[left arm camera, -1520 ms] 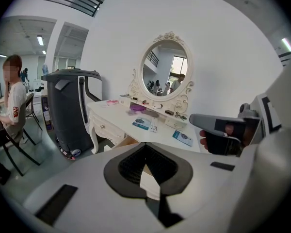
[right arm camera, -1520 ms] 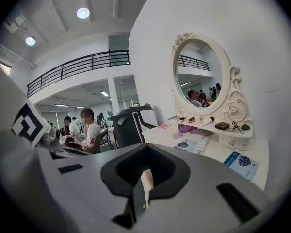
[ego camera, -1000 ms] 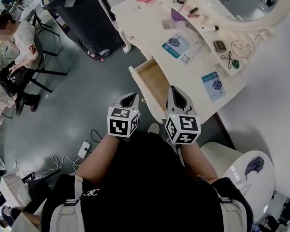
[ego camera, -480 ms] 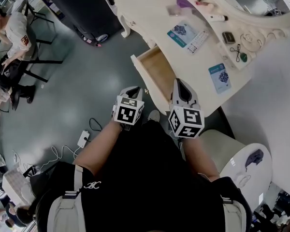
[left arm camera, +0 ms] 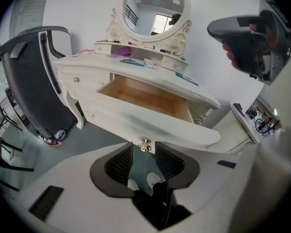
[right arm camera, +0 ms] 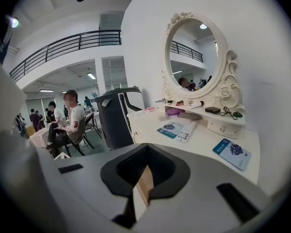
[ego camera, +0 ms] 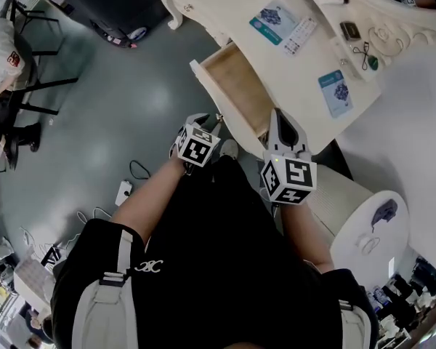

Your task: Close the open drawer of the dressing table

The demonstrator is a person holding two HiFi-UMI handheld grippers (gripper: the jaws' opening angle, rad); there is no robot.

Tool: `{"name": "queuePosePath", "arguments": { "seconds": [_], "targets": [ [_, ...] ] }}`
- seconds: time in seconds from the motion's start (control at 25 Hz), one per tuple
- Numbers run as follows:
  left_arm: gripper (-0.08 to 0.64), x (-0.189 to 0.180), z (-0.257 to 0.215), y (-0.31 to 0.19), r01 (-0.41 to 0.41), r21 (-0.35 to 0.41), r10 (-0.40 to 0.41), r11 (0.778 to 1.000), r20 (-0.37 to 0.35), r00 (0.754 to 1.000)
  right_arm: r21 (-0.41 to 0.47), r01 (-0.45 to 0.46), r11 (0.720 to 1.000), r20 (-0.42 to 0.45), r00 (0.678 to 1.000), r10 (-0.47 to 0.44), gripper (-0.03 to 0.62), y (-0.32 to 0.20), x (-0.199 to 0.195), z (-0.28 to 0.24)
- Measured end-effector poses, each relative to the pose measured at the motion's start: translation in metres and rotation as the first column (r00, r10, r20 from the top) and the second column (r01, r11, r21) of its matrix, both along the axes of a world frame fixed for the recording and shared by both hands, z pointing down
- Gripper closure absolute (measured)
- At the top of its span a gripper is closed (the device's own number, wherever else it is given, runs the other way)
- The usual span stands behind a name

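The cream dressing table (ego camera: 305,64) has one drawer (ego camera: 236,86) pulled out, its wooden inside bare. In the left gripper view the drawer front (left arm camera: 150,125) fills the middle, and its small metal knob (left arm camera: 145,145) sits right at the jaw tips. My left gripper (left arm camera: 144,148) is opening; the knob stands between the tips with no pad pressing on it. From the head view the left gripper (ego camera: 206,121) is low, beside the drawer's front corner. My right gripper (ego camera: 280,118) hangs over the drawer's near end, shut and empty (right arm camera: 146,165).
A black office chair (left arm camera: 34,81) stands left of the table. An oval mirror (left arm camera: 153,8), booklets and a remote (ego camera: 299,35) are on the tabletop. A white round stool (ego camera: 370,231) is at the right. A power strip with cables (ego camera: 123,191) lies on the floor; a person sits far left.
My left gripper has sunk and tipped downward toward the drawer front and its knob. The right gripper dropped slightly and stayed over the drawer's end.
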State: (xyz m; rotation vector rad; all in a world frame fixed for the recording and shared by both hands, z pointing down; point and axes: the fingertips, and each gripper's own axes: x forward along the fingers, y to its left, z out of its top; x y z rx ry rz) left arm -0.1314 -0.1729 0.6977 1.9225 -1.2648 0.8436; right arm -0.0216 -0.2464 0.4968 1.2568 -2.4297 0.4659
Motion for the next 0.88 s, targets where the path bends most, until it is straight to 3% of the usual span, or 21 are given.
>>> {"name": "queuePosePath", "arguments": {
  "seconds": [0.16,0.4,0.88],
  "targets": [
    [0.433,0.012,0.028,0.006,-0.061,-0.061,0.061,0.996,-0.004,0.998,-0.021,-0.043,0.999,-0.020,0.999,0.042,0.581,0.003,0.011,0.005],
    [0.433,0.018,0.052,-0.003,-0.112,-0.086,0.114,0.990,0.022,0.993,-0.043,-0.080,0.996,-0.055,0.995,0.078,0.581,0.008,0.024,0.014],
    [0.439,0.035,0.052,-0.042,-0.148,-0.080,0.148,0.986,-0.003,0.989,0.000,-0.248,0.969,-0.071,0.966,0.247,0.581,0.013,0.066,-0.004]
  ]
}}
